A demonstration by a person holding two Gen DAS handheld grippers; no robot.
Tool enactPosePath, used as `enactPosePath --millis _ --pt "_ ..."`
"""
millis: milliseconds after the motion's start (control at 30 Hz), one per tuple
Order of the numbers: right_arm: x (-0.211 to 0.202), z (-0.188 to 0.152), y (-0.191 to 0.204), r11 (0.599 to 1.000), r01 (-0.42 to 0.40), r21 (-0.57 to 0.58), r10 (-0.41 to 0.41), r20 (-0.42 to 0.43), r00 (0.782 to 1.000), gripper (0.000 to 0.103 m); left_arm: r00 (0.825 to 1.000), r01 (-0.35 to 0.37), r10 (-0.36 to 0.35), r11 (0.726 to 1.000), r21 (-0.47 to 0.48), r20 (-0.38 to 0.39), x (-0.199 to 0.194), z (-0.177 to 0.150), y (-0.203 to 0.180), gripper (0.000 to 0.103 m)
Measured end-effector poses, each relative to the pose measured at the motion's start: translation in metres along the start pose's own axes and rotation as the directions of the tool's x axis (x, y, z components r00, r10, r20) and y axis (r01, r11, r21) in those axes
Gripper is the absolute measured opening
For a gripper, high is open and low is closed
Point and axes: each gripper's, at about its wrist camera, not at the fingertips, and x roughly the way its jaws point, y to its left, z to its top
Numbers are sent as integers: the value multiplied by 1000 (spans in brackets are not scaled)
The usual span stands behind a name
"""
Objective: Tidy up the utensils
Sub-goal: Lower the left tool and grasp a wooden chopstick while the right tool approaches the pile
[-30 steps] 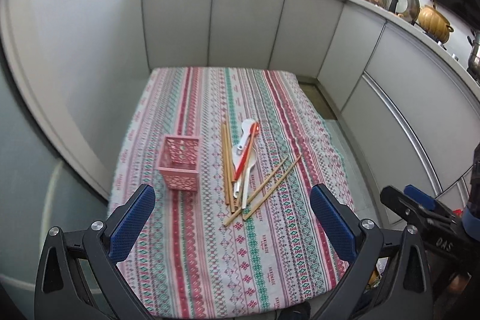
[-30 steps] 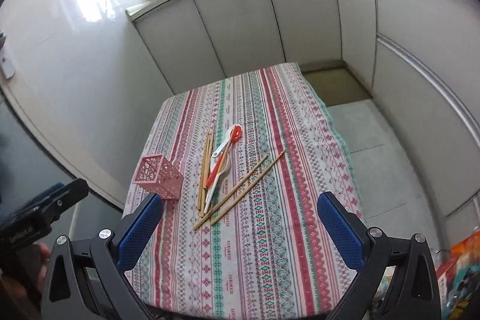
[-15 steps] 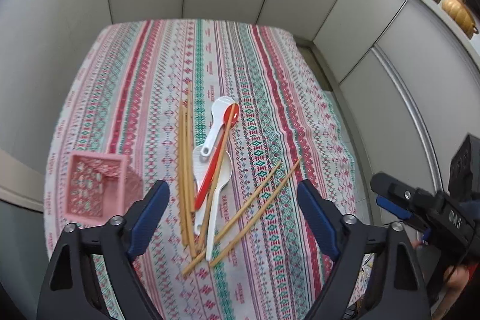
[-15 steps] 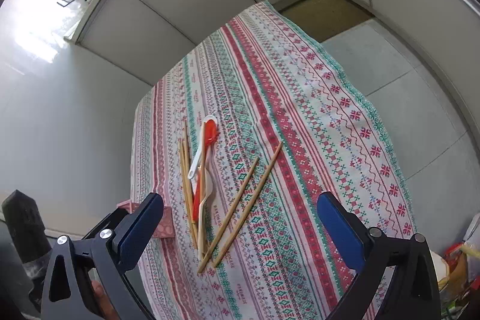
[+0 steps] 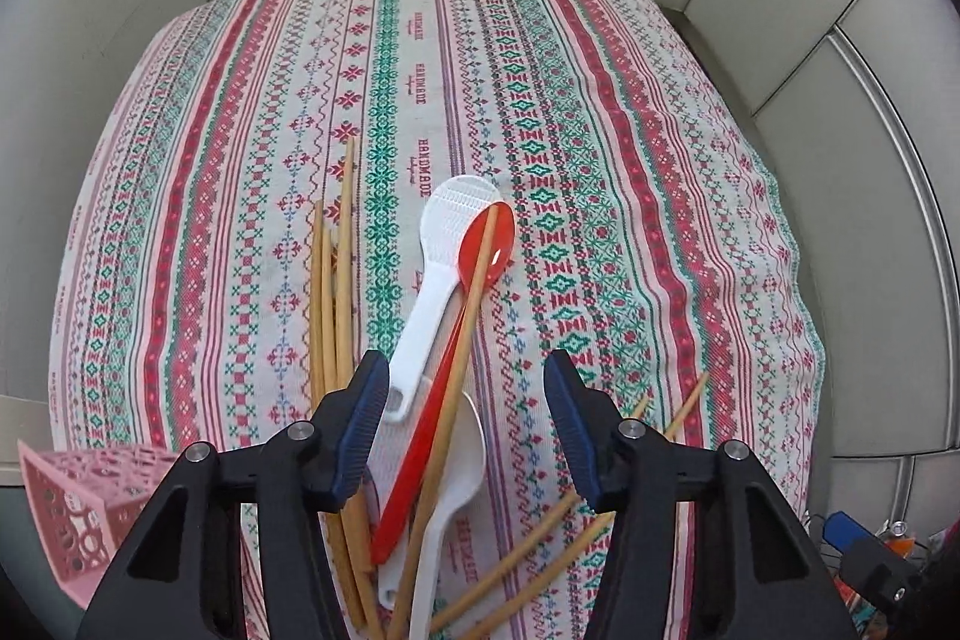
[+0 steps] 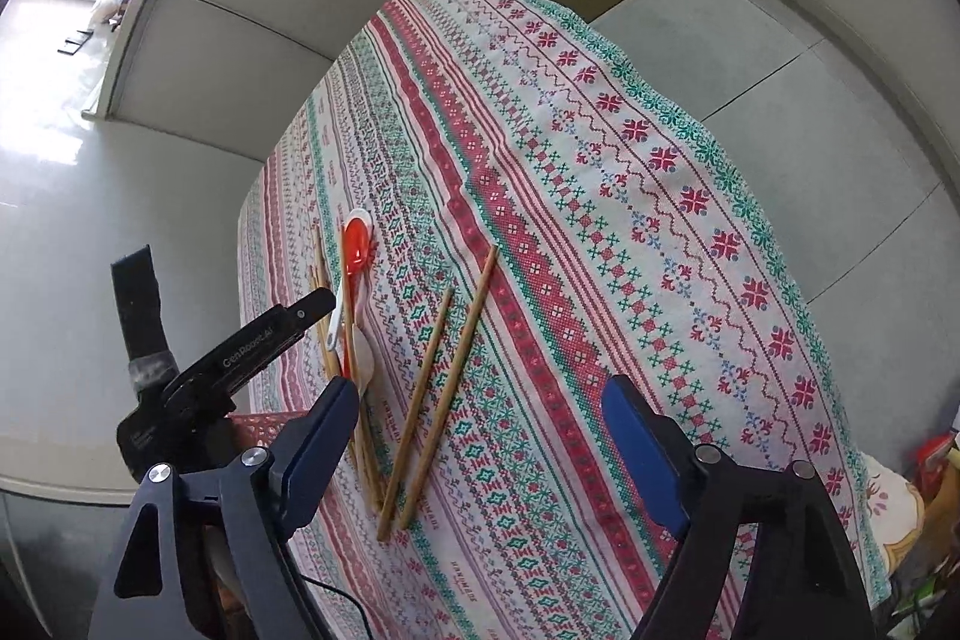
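The left claw point(image 5: 465, 424) is now much lower and closer to the pile of spoons and sticks. Its fingers are closer together than before, with the red spoon point(image 5: 447, 376) between them. The pink basket point(image 5: 72, 502) now sits at 8 o'clock in its view. The right claw point(image 6: 480, 451) is closer to the table point(image 6: 690, 196) too, over the two loose chopsticks point(image 6: 444, 388).

Bright daylight, window glare, fisheye-warped edges
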Motion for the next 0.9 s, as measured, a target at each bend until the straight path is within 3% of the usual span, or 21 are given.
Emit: enactPosePath --millis 200,467,733,833,900 --pt "4 -1 7 1000 -30 -9 29 -18 999 78 1000 -5 5 998 56 0 11 10 -8 35" --pt "10 2 2 1000 -19 14 20 -35 999 75 999 -48 50 993 108 -20 27 18 -13 18" --pt "11 3 2 1000 -22 14 22 -38 999 75 994 -91 98 987 130 -54 40 20 -11 17" --pt "11 4 3 1000 -16 16 17 -38 999 75 994 -85 92 989 119 -51 40 20 -9 7" --pt "12 4 2 1000 -10 16 10 -38 999 75 995 -82 87 990 116 -41 38 19 -9 7"
